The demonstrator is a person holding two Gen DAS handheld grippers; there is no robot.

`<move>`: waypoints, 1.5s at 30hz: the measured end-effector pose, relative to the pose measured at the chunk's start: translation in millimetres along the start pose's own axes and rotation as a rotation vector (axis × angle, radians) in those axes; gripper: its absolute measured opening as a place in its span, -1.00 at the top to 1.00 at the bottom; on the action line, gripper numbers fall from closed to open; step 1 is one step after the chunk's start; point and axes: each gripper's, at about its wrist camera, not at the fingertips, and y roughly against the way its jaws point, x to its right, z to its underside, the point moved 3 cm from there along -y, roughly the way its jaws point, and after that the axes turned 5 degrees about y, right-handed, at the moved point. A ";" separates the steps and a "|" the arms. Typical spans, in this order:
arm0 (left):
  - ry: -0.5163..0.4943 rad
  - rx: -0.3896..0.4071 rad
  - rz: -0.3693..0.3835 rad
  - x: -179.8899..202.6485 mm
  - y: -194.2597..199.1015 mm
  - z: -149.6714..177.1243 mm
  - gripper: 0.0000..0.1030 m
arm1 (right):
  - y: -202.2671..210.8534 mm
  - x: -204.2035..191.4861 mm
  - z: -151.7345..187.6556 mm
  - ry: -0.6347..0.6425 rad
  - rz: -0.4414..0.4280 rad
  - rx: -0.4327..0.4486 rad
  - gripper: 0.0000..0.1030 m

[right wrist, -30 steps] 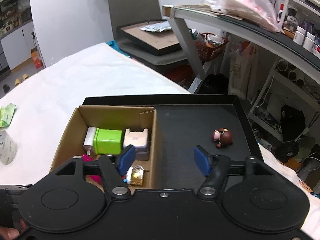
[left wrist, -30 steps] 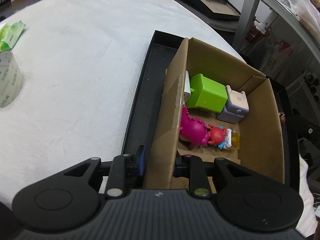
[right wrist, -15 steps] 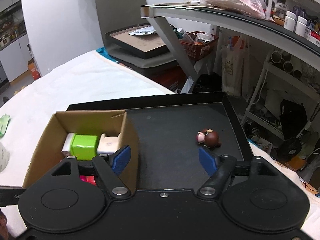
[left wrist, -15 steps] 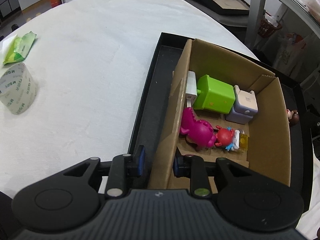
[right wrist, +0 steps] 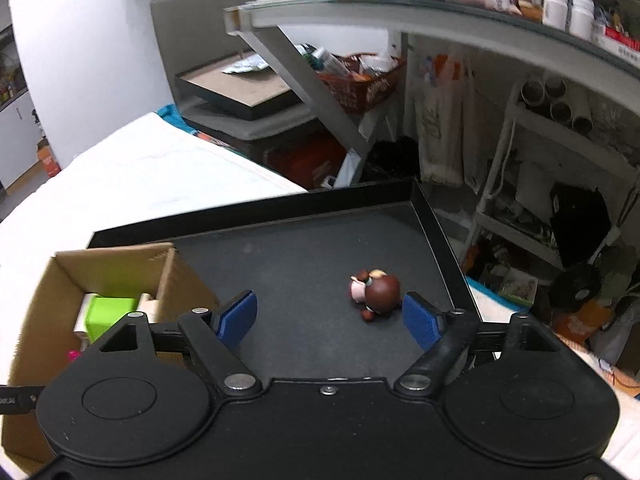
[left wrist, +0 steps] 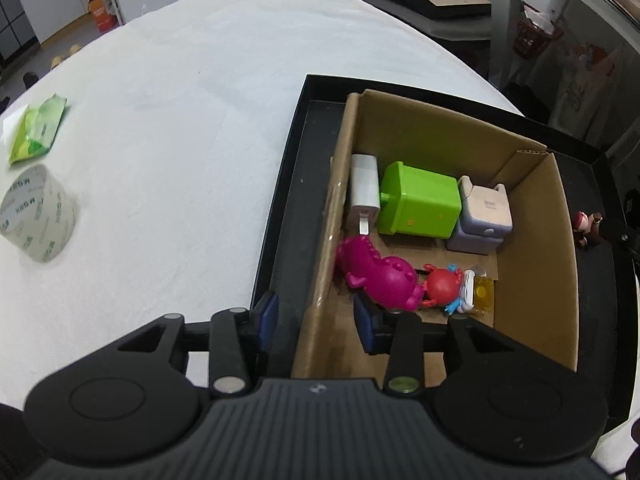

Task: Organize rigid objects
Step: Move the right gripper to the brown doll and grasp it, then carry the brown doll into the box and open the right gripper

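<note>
A cardboard box (left wrist: 532, 264) stands in a black tray (left wrist: 288, 216). It holds a green box (left wrist: 420, 206), a white charger (left wrist: 364, 184), a pale cube (left wrist: 484, 216), a magenta dinosaur (left wrist: 380, 276) and a red figure (left wrist: 442, 286). My left gripper (left wrist: 316, 320) straddles the box's left wall, its jaws opening and the pads off the cardboard. A brown figurine (right wrist: 376, 290) lies on the bare tray floor (right wrist: 304, 264). My right gripper (right wrist: 330, 320) hovers just short of it, jaws opening, nothing between the pads.
A tape roll (left wrist: 38, 218) and a green packet (left wrist: 38, 132) lie on the white tablecloth (left wrist: 180, 120) to the left. Beyond the tray's right rim (right wrist: 440, 232) are a metal desk frame (right wrist: 320, 92) and cluttered shelves (right wrist: 560, 140).
The left jaws have let go of the box wall and spread apart. The right gripper has moved right and down toward the brown figurine, its jaws widening.
</note>
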 end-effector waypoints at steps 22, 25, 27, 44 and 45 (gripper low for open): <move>0.013 -0.006 -0.123 22.4 -12.5 -17.9 0.12 | -75.1 18.7 0.4 0.044 0.041 -0.021 -0.81; 0.022 -0.011 -0.125 21.5 -13.5 -18.1 0.12 | -82.4 17.2 1.9 0.055 0.027 -0.035 -0.80; 0.025 -0.012 -0.126 20.2 -14.1 -17.9 0.12 | -86.7 15.1 3.0 0.070 0.021 -0.045 -0.75; 0.037 -0.018 -0.089 10.4 -12.5 -10.4 0.12 | -75.4 13.8 -0.9 0.077 -0.040 -0.071 0.19; 0.038 -0.018 -0.084 10.0 -11.8 -9.7 0.12 | -73.3 14.4 -1.2 0.071 -0.043 -0.073 0.19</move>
